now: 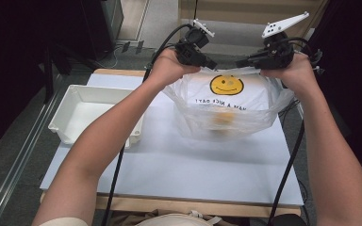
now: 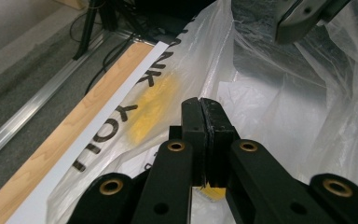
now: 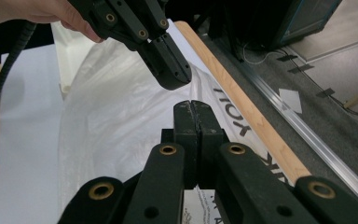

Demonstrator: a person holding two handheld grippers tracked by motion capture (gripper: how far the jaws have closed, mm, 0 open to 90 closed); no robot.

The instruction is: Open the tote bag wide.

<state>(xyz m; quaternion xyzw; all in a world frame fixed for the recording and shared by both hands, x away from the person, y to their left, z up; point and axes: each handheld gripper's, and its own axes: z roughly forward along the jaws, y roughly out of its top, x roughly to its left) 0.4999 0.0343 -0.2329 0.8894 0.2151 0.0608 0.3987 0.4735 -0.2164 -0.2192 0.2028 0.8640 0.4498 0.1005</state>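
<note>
Table [image 1: 179,165] was a white board, mostly bare on the near side. White tray [image 1: 82,117] sat at its left, nothing visible in it. Plastic bag [image 1: 231,101] with the smiley print stood at the far middle of the table, lifted by its top edge, bottom resting on or just above the board; hard to say which from the high view. Something orange-yellow [image 1: 222,120] sat low inside, blurred through the film, can't identify it. Left gripper [image 1: 206,62] was clamped on the bag's top edge at its left; right gripper [image 1: 246,61] clamped on the top edge at its right. Both sets of jaws pressed flat together on the film, tips near each other over the bag mouth. Judgement: item is bagged, handles gathered; tying or closing the mouth is what's left.
</note>
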